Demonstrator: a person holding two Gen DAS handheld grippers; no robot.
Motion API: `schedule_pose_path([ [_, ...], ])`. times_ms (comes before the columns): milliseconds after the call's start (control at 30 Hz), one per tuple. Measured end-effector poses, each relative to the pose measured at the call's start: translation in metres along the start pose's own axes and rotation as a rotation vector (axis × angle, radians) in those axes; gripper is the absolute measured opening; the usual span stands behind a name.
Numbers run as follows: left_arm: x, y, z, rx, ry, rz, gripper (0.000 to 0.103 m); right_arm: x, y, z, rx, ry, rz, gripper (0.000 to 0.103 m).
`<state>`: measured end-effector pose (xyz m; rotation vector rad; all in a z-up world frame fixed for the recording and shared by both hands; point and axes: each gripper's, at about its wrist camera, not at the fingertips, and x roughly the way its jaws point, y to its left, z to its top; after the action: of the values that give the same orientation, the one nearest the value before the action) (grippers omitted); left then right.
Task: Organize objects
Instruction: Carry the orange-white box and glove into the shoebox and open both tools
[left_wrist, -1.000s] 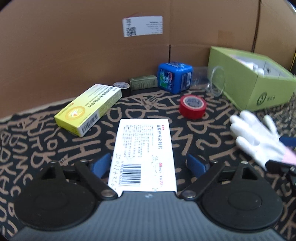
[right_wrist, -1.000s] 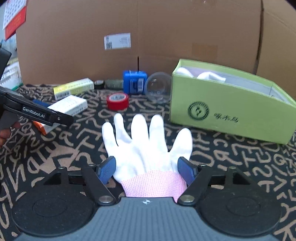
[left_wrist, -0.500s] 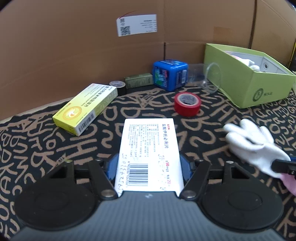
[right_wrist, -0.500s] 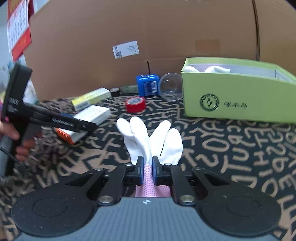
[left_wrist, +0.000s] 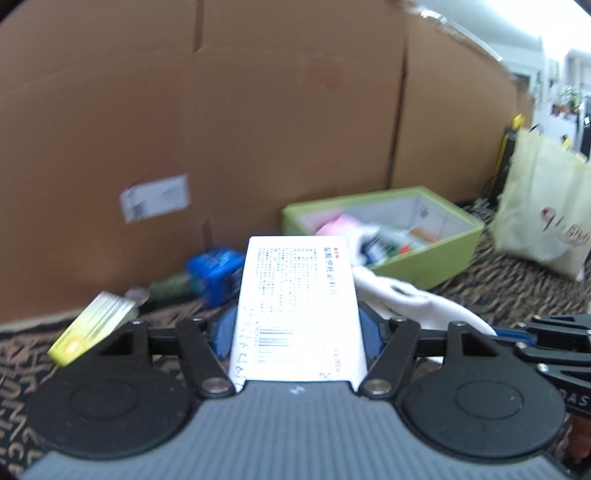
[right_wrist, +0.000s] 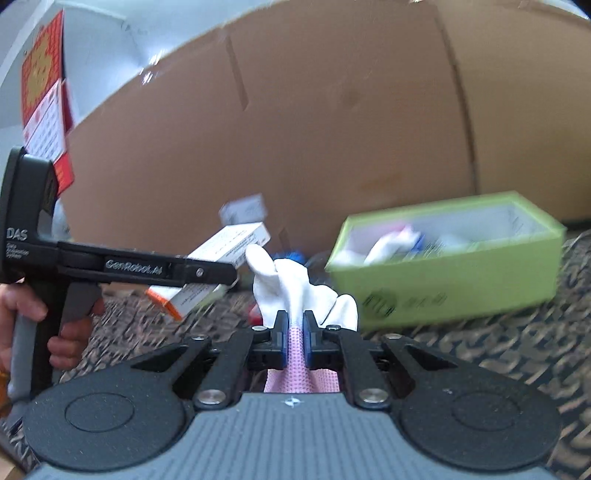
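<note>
Both grippers carry a load above the patterned cloth (left_wrist: 517, 295). In the left wrist view the left gripper (left_wrist: 297, 332) occupies the lower centre of the frame, its 2 blue pads pressed against the long sides of the white medicine box (left_wrist: 297, 306), which is held flat, barcode end toward the camera, clear of the cloth. In the right wrist view the right gripper (right_wrist: 293, 339) sits at lower centre with its fingers drawn nearly together, pinching the pink cuff of the white glove (right_wrist: 295, 284), whose fingers stand up ahead of the jaws. The green box (right_wrist: 461, 291), the apparent destination, lies at centre right of both views, open-topped and already holding several items, among them something pink and something white; blur prevents closer identification. Judged from this, sorting is partly done: some objects are in the green box, 2 more are lifted and probably headed there, neither yet over its opening. At left of the left wrist view the yellow box (left_wrist: 92, 326), the blue box (left_wrist: 214, 269) and a small dark-green object beside it lie on the cloth against the cardboard wall (left_wrist: 258, 110), so at least 3 items appear left to collect. A hand (right_wrist: 55, 332) on the left gripper's handle appears at the left edge of the right wrist view.
</note>
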<state>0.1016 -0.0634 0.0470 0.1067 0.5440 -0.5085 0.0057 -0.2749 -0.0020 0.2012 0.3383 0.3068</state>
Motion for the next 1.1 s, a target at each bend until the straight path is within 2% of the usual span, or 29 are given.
schedule_pose_path([
  [233,0.034,-0.051,0.045,0.030,-0.045,-0.062,0.065,-0.005,-0.040,0.044,-0.060,-0.113,-0.167,0.011],
  [400,0.075,-0.077,0.074,-0.040,-0.046,-0.118,0.065,0.021,-0.072,0.069,-0.155,-0.134,-0.280,0.011],
  [600,0.133,-0.093,0.096,-0.060,-0.045,-0.131,0.065,0.045,-0.114,0.085,-0.160,-0.158,-0.329,0.011],
  [767,0.176,-0.103,0.092,-0.050,-0.021,-0.120,0.068,0.069,-0.146,0.084,-0.086,-0.151,-0.334,0.011],
  [800,0.185,-0.103,0.089,-0.049,-0.011,-0.122,0.085,0.075,-0.154,0.081,-0.058,-0.143,-0.328,0.013],
  [867,0.197,-0.100,0.080,-0.065,0.001,-0.101,0.100,0.091,-0.171,0.074,-0.014,-0.060,-0.320,0.030],
  [900,0.199,-0.098,0.076,-0.069,0.000,-0.092,0.101,0.096,-0.177,0.069,0.006,-0.022,-0.336,0.046],
  [933,0.200,-0.096,0.071,-0.067,0.002,-0.097,0.101,0.096,-0.181,0.063,0.019,-0.016,-0.353,0.050],
  [1000,0.199,-0.092,0.065,-0.071,-0.002,-0.097,0.103,0.086,-0.184,0.053,0.018,-0.063,-0.354,0.052],
  [1100,0.194,-0.090,0.063,-0.082,-0.011,-0.080,0.103,0.071,-0.180,0.049,0.032,-0.117,-0.356,0.064],
])
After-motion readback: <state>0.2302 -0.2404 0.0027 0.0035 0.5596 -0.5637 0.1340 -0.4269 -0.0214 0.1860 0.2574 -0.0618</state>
